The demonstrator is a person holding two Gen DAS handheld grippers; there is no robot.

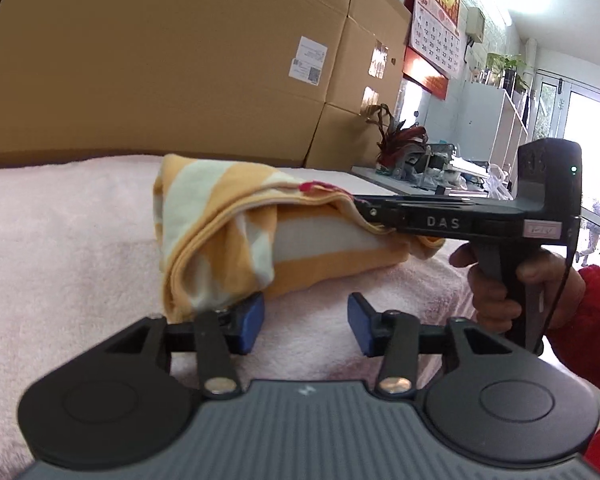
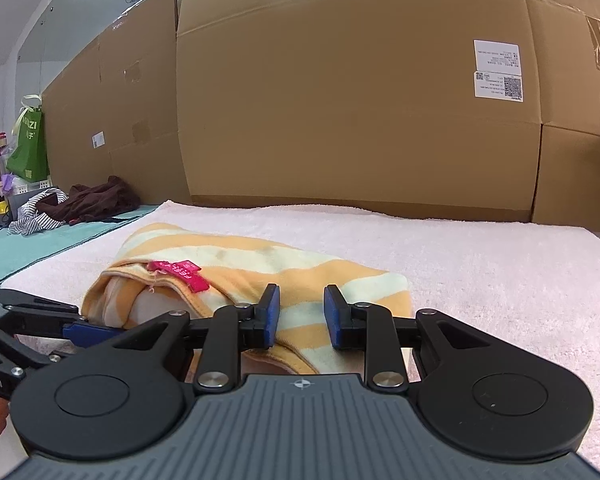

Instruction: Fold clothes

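Observation:
A folded orange-and-cream striped garment (image 1: 236,236) with a pink label (image 2: 180,274) lies on a pink towel (image 1: 68,240). My left gripper (image 1: 306,322) is open, its left pad touching the garment's near corner. My right gripper (image 2: 302,316) is open over the garment's (image 2: 260,264) near edge, with cloth between and under its pads. In the left wrist view the right gripper's fingers (image 1: 366,210) reach into the garment's upper fold from the right. In the right wrist view the left gripper (image 2: 80,330) sits at the garment's left end.
Large cardboard boxes (image 2: 340,100) stand along the back of the towel (image 2: 480,272). A teal cloth (image 2: 40,244) with a dark brown garment (image 2: 100,200) and a striped one (image 2: 36,216) lies to the left. A desk with a plant (image 1: 396,144) is on the right.

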